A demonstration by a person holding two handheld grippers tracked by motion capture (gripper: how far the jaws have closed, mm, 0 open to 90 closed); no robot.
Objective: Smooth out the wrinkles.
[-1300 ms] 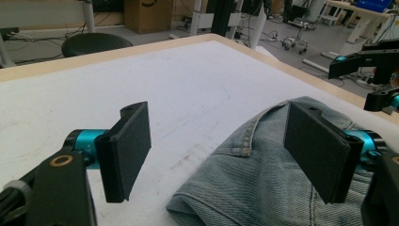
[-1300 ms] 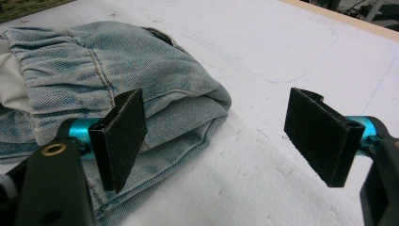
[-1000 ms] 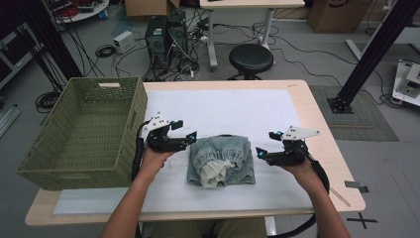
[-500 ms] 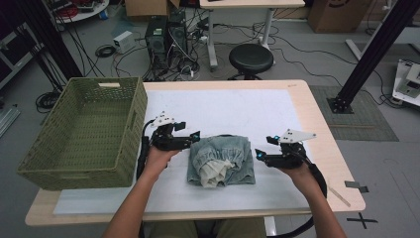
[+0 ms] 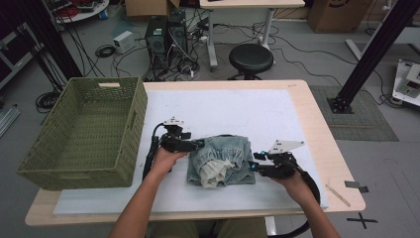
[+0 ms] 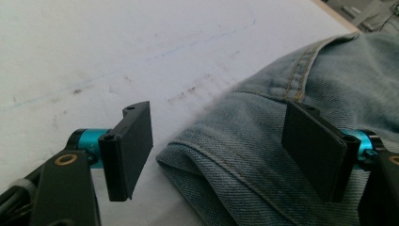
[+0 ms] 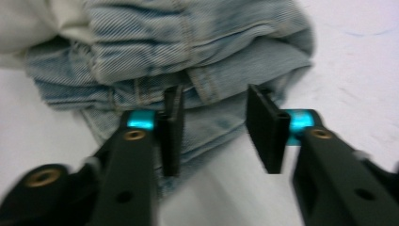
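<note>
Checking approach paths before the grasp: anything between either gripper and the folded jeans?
Nothing visible. The left gripper is open with the jeans hem already between its jaws; the right gripper is open at the opposite edge, only bare white mat around them. The green basket sits off to the left.

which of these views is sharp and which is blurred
Right gripper view: soft and smeared, the folded light-blue denim garment and the right gripper both lack crisp edges. Left gripper view: sharp, denim stitching and the left gripper are clear. High view: evenly lit, faintly soft, no glare on the white table mat.
</note>
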